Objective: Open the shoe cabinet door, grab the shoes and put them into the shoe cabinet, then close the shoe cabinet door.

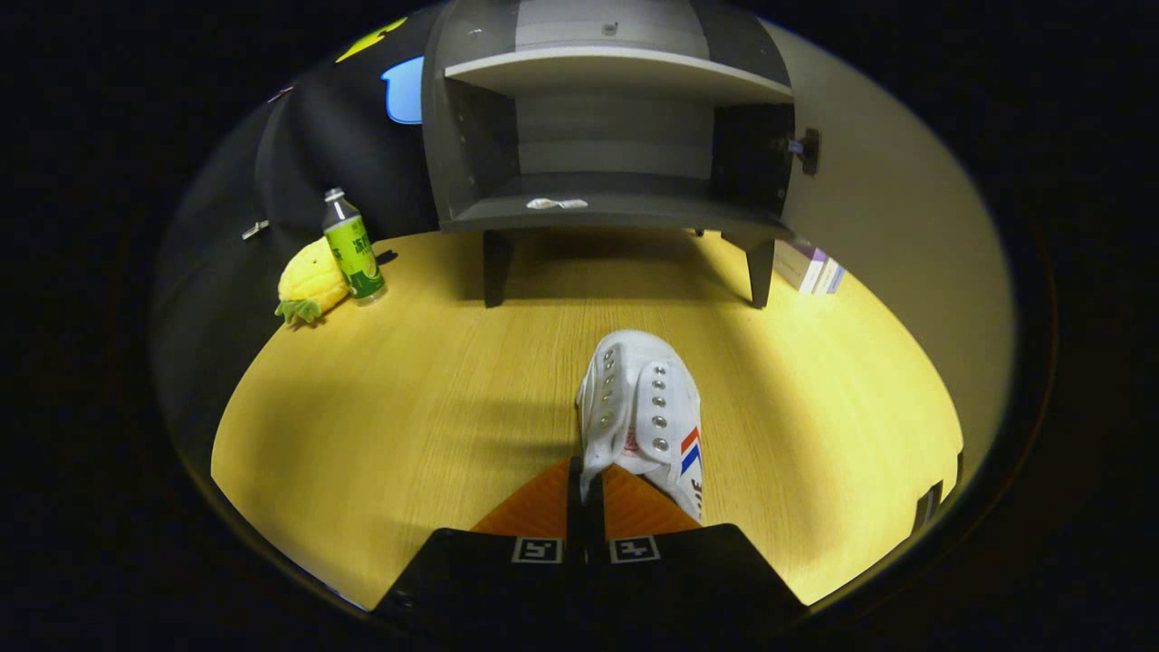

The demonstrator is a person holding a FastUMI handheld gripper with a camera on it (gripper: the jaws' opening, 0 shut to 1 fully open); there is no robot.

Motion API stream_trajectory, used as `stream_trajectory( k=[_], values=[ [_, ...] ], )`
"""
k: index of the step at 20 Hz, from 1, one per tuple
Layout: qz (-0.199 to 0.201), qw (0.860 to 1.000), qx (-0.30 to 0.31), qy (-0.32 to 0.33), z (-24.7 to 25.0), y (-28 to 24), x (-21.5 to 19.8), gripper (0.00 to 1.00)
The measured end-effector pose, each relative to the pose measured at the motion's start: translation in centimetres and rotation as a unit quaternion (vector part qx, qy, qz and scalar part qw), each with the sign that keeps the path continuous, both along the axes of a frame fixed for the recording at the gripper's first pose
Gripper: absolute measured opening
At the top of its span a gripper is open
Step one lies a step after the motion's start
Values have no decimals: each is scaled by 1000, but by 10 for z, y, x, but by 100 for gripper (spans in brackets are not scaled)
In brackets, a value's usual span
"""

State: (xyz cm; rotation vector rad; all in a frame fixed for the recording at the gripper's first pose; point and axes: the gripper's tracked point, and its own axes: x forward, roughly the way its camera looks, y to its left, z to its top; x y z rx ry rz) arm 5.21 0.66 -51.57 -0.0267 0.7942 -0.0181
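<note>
Nearest the camera, the hand-held gripper has its two fingers drawn close together, clamped on the heel edge of a white shoe. That shoe, with metal eyelets and red and blue stripes on its side, points away from the fingers toward the far end of the worktop. Whether its sole touches the wooden surface cannot be told. Beyond it, at the far end, stands the grey shoe cabinet on short legs, its door swung open to the right. The cabinet's lower shelf holds only a small pale scrap. Far left of the cabinet, a green bottle stands upright, touching a yellow pineapple toy. Small boxes lie by the cabinet's right leg.
</note>
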Motion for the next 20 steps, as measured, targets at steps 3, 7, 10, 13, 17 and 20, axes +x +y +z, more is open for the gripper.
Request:
stream_trajectory(
  k=[3, 7, 10, 13, 17, 20],
  values=[
    [2, 1000, 4, 19, -6, -5, -3, 4],
    [-27, 999, 26, 17, -17, -7, -1, 5],
    [-33, 999, 28, 24, -24, -6, 3, 5],
    [-33, 998, 29, 36, -34, -2, 7, 12],
    [-43, 998, 29, 30, -44, 1, 19, 21],
    [-64, 997, 42, 13, -45, -3, 29, 27]
  ],
)
